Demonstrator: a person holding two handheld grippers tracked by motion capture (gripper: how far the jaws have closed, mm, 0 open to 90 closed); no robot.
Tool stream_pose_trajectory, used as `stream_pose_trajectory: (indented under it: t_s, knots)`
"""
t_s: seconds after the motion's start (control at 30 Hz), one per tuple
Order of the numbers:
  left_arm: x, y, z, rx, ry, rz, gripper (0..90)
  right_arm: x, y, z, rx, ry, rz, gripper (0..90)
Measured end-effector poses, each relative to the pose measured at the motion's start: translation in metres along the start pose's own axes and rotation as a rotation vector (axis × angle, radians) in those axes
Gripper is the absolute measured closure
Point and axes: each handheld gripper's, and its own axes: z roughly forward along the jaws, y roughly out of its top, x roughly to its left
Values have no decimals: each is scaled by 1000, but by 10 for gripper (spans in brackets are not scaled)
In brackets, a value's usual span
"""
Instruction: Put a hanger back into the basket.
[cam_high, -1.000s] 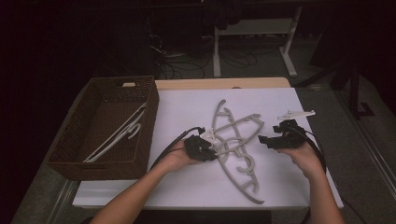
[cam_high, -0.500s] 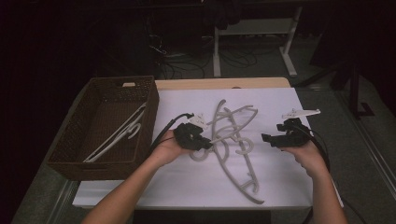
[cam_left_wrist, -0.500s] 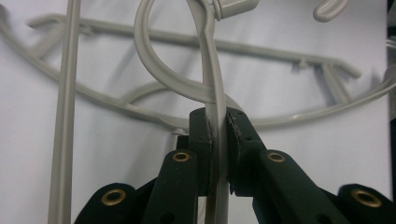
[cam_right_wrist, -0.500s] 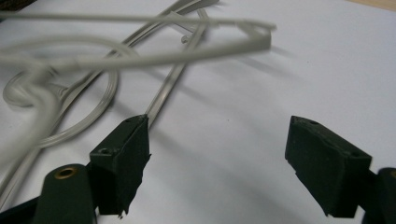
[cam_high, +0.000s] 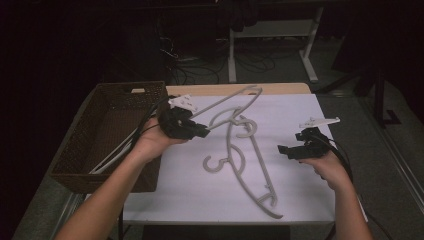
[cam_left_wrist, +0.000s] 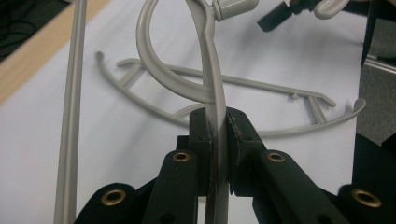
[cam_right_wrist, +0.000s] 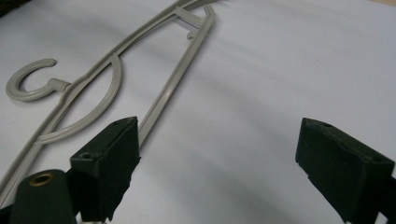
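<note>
Wicker basket (cam_high: 95, 145) at counter (cam_high: 300, 200) left edge holds one white hanger (cam_high: 116, 156). Your left tongs (cam_high: 200, 131) are clenched on a grey hanger (cam_left_wrist: 215, 93), raised beside the basket. Second grey hanger (cam_high: 250, 170) lies flat mid-counter. Your right tongs (cam_high: 284, 149) are released, holding nothing.

We record grey hangers (cam_high: 245, 150), a dark brown woven basket (cam_high: 90, 145), black hand-held gripper jaws and a white-covered counter (cam_high: 295, 200).
</note>
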Motion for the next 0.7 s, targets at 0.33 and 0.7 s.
stream_pose_trajectory:
  t_s: [0.33,0.7]
  knots:
    - [32,-31,-59,-80,34,-80,826,3,0,3,-3,2,-23,110]
    - [61,-81,-118,-100,144,-163,826,6,-1,9,19,-10,-44,99]
